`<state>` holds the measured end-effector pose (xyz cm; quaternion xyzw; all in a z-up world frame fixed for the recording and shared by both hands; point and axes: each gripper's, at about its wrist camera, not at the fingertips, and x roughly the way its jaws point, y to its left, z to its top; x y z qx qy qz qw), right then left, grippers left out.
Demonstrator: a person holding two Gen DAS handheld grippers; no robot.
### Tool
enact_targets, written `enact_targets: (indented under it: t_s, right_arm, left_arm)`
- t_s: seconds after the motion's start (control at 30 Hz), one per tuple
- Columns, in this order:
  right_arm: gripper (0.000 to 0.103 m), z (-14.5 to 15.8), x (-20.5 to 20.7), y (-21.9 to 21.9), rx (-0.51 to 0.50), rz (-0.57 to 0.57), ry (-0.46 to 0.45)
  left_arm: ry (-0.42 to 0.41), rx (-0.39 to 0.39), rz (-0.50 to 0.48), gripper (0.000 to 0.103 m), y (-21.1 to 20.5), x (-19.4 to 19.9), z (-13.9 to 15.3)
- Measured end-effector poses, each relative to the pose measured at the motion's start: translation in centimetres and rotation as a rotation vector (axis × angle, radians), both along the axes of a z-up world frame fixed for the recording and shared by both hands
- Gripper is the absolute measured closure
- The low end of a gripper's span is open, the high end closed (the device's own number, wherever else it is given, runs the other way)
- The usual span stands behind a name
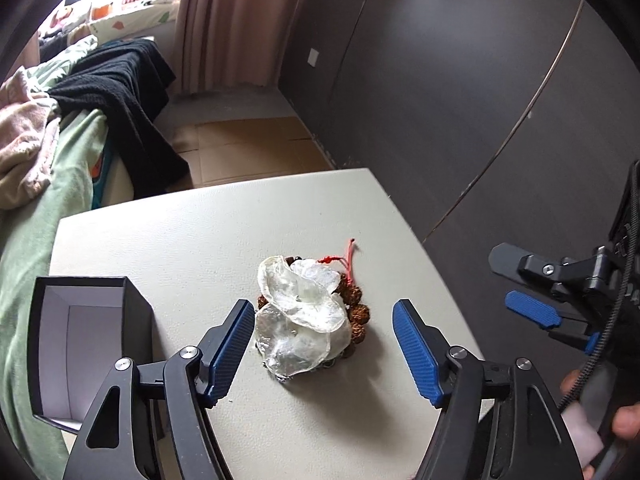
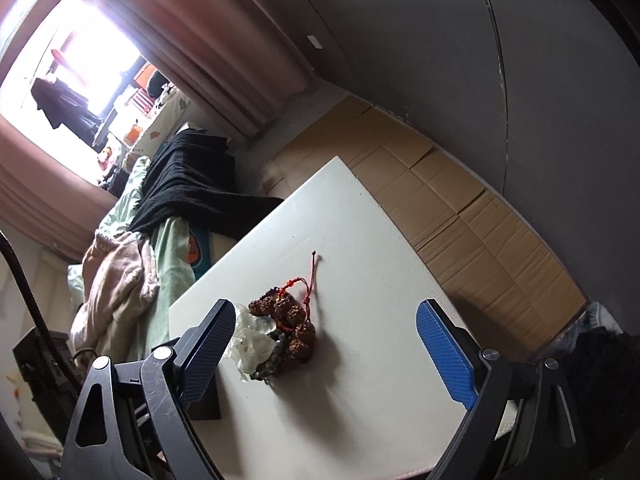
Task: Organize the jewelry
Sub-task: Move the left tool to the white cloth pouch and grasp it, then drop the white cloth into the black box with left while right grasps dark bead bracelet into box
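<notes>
A pile of jewelry lies mid-table: translucent white shell discs (image 1: 298, 316) rest on a brown rough-bead bracelet (image 1: 356, 308) with a red cord (image 1: 348, 258). My left gripper (image 1: 324, 344) is open, its blue fingers on either side of the pile, just above the table. An open black box (image 1: 86, 344) with a pale lining stands at the table's left edge. My right gripper (image 2: 324, 344) is open and empty, hovering near the same pile; the brown beads (image 2: 290, 316) and white discs (image 2: 252, 340) show between its fingers. It also shows in the left wrist view (image 1: 516, 284) at the right.
The cream table (image 1: 200, 240) stands beside a bed with green sheets (image 1: 60, 184), a black blanket (image 1: 128, 92) and pink cloth. Cardboard (image 2: 460, 208) covers the floor beyond the table. A dark wall panel (image 1: 440, 80) and pink curtains (image 1: 236, 20) stand behind.
</notes>
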<state>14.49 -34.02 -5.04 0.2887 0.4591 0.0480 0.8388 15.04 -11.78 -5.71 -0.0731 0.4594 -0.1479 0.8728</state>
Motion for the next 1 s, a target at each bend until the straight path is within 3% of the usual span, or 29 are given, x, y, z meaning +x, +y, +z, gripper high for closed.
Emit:
enact_targets:
  t_s: [0.13,0.2,0.27,0.33,0.37,0.63,0.7,1.0]
  right_arm:
    - [0.010,-0.3,0.5,0.4,-0.003,0.005,0.010]
    - [0.010,-0.4,0.7,0.4,-0.003,-0.005,0.011]
    - [0.010,-0.6,0.8,0.3,0.002,-0.015,0.018]
    - [0.010,-0.9,0.9,0.1,0.012,-0.025,0.029]
    - [0.010,-1.1,0.9,0.0,0.018,-0.028,0.032]
    - [0.010,-1.6,1.0,0.9,0.017,-0.010,0.048]
    - [0.014,-1.7,1.0,1.4,0.025,-0.001,0.051]
    - [0.057,-4.4,1.6,4.7,0.146,0.088,0.141]
  left_arm:
    - [0.020,-0.007,-0.002,0.035,-0.6,0.9,-1.4]
    - [0.036,0.003,-0.010,0.050,-1.1,1.3,-2.1]
    - [0.047,0.020,-0.004,0.076,-1.4,1.7,-2.4]
    - [0.053,0.023,-0.003,0.094,-1.3,1.8,-2.5]
    - [0.047,0.018,-0.001,0.097,-1.2,1.8,-2.4]
    - [-0.056,-0.066,0.031,0.101,1.8,0.7,1.8]
    - [-0.069,-0.085,0.047,0.101,2.7,0.5,2.6]
    - [-0.085,-0.124,0.108,0.101,6.3,0.2,4.1]
